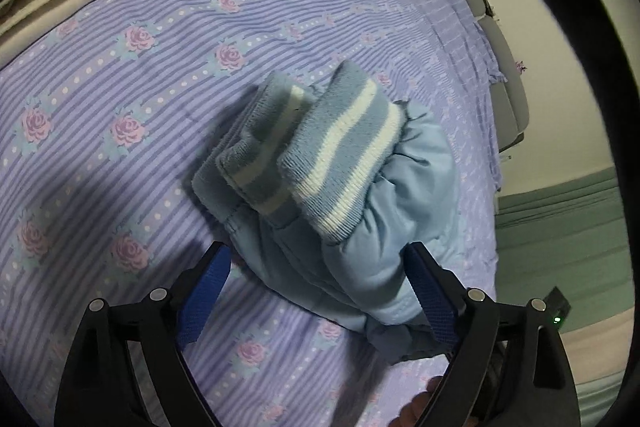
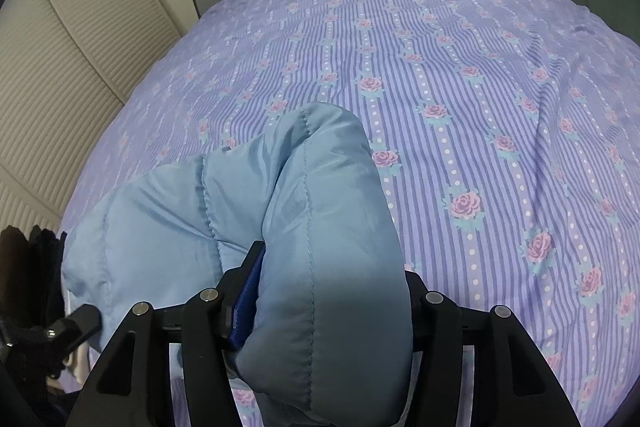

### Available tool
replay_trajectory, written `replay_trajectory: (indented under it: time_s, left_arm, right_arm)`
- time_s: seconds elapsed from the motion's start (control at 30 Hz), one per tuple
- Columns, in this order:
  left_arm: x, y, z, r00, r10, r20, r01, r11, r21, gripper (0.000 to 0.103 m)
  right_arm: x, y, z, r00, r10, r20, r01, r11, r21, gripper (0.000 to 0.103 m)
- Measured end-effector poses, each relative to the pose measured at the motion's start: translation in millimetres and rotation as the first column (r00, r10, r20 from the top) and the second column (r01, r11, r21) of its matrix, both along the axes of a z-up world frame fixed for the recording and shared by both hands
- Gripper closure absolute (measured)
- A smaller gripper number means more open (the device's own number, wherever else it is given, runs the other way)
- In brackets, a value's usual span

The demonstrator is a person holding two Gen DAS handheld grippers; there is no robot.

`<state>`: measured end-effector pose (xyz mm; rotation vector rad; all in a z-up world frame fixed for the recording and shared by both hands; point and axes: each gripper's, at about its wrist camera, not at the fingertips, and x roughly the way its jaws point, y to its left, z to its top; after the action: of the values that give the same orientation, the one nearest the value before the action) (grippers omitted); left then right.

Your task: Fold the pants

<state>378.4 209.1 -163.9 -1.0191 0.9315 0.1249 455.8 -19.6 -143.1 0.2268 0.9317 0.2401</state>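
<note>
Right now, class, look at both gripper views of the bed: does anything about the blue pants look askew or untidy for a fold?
Yes. In the left wrist view the pants lie bunched and puffy on the bedspread, and the two striped cuffs overlap crookedly instead of lining up. The left gripper stands open around them; the right gripper pinches a thick padded fold.

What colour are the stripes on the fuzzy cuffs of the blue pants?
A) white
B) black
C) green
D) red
A: the ribbed cuffs of the pants show white bands across light blue.
</note>
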Motion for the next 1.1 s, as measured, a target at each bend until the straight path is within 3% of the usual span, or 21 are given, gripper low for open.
replay_trajectory:
  time_s: [0.37, 0.6, 0.87, 1.0, 1.1]
  left_arm:
    - [12.6, 7.9, -12.7, 1.000, -0.025, -0.004, 0.025, 0.998, 0.061, 0.006]
    - [15.2, 19.9, -39.3, 1.000, -0.005, 0.023, 0.006, 0.997, -0.071, 0.003]
    - [27.7, 26.4, -45.0, 0.998, 0.001, 0.061, 0.006, 0.994, -0.114, 0.003]
    - [34.1, 32.7, -49.5, 0.997, 0.037, 0.062, -0.026, 0.984, -0.174, 0.003]
    - [35.0, 31.3, -46.1, 0.997, 0.042, 0.061, -0.031, 0.985, -0.172, 0.010]
  right_arm:
    - [5.4, -5.9, -2.1, 1.000, -0.002, -0.015, 0.002, 0.999, 0.033, 0.047]
    - [11.0, -8.0, -5.6, 1.000, 0.008, -0.020, -0.007, 0.999, 0.048, 0.045]
    - [16.5, -11.9, -8.7, 1.000, 0.019, -0.017, -0.017, 0.997, 0.070, 0.042]
    - [20.4, -13.3, -11.2, 1.000, 0.022, -0.020, -0.020, 0.995, 0.098, 0.040]
    - [22.5, -14.8, -13.3, 0.999, 0.022, -0.029, -0.018, 0.992, 0.123, 0.040]
